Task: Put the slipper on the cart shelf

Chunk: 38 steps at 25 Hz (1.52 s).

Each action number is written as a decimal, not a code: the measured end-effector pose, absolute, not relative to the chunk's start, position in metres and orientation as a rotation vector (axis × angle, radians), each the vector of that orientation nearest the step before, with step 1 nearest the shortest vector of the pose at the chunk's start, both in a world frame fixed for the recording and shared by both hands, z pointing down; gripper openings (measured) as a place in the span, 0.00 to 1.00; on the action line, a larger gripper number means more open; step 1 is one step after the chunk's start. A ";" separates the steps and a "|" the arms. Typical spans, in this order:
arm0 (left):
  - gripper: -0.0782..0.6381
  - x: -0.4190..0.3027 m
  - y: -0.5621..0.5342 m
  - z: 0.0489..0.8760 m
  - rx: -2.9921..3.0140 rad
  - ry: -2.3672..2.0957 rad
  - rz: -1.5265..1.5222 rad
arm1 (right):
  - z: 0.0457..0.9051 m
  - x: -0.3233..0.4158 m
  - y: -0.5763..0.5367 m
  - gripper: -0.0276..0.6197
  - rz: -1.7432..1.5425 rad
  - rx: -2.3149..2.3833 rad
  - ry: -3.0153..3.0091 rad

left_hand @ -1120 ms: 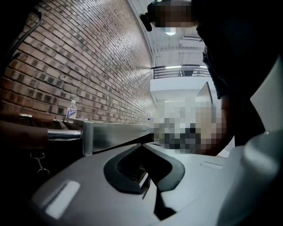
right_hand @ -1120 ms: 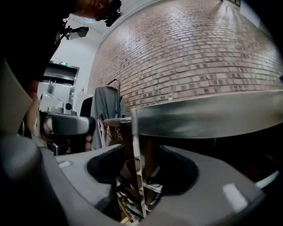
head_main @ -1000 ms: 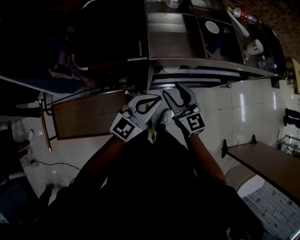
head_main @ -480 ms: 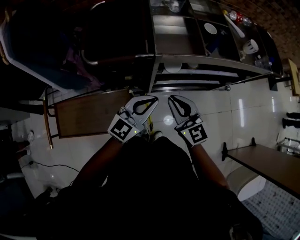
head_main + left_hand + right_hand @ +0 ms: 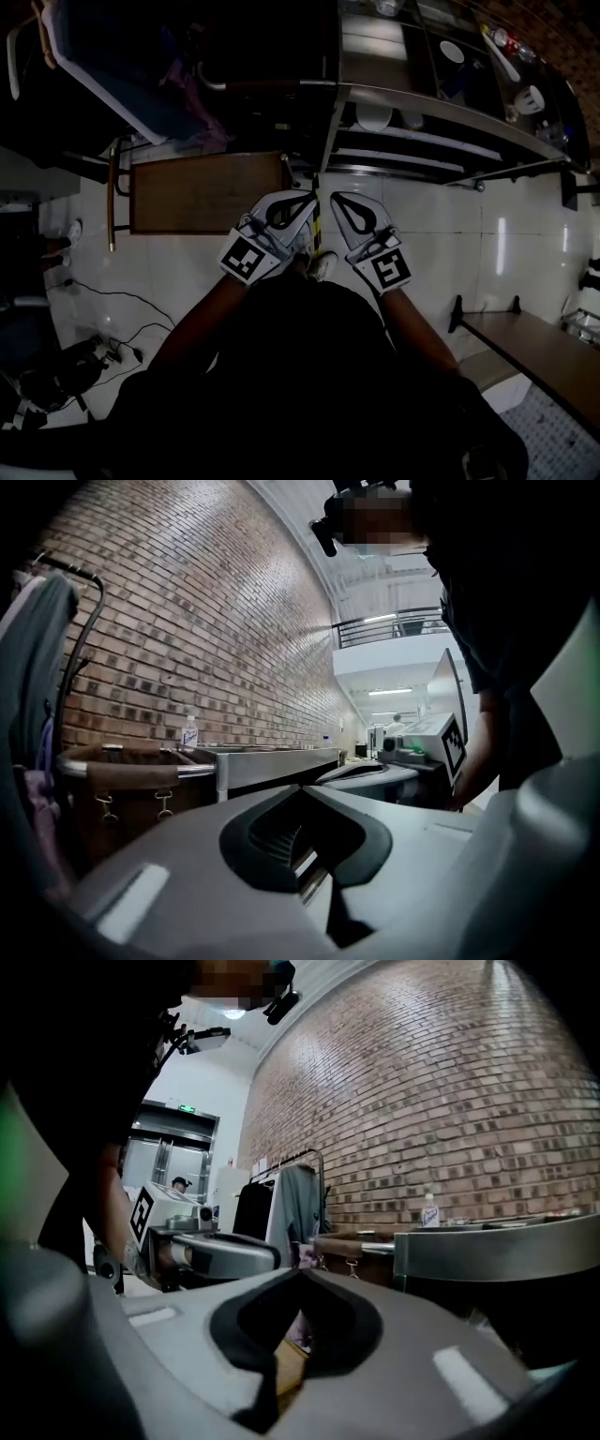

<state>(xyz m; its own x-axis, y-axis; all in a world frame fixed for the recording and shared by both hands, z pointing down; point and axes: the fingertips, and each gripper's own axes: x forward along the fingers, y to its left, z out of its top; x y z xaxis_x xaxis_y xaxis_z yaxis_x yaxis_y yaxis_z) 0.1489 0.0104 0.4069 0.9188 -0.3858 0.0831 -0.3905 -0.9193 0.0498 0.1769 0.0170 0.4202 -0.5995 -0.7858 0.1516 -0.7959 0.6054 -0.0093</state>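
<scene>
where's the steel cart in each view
Head view: steel cart at upper right, its shelves seen from above.
Left gripper view: left of centre, its top edge below the brick wall.
Right gripper view: right side, at middle height.
Shared landmark: the brick wall behind the cart.

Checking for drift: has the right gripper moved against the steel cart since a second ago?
Yes. The grey right gripper, now shut and empty, has drawn back from the steel shelved cart's lower edge, toward the person.

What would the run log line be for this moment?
left gripper: shut, empty | right gripper: shut, empty | cart: ahead | slipper: not seen
</scene>
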 end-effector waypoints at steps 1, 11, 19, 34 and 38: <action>0.11 0.144 0.013 0.408 3.005 -0.638 0.124 | 0.421 0.172 0.019 0.05 0.120 1.313 -2.711; 0.11 0.085 0.027 0.400 2.966 -0.814 0.148 | 0.410 0.115 0.028 0.05 0.184 1.213 -2.802; 0.11 0.008 0.015 0.392 2.987 -0.842 0.100 | 0.398 0.028 0.022 0.05 0.106 1.123 -2.847; 0.11 -0.163 -0.011 0.397 2.994 -0.698 0.050 | 0.393 -0.135 -0.015 0.05 0.202 1.281 -2.788; 0.11 -0.177 -0.007 0.398 2.990 -0.677 0.040 | 0.386 -0.153 -0.011 0.05 0.177 1.270 -2.782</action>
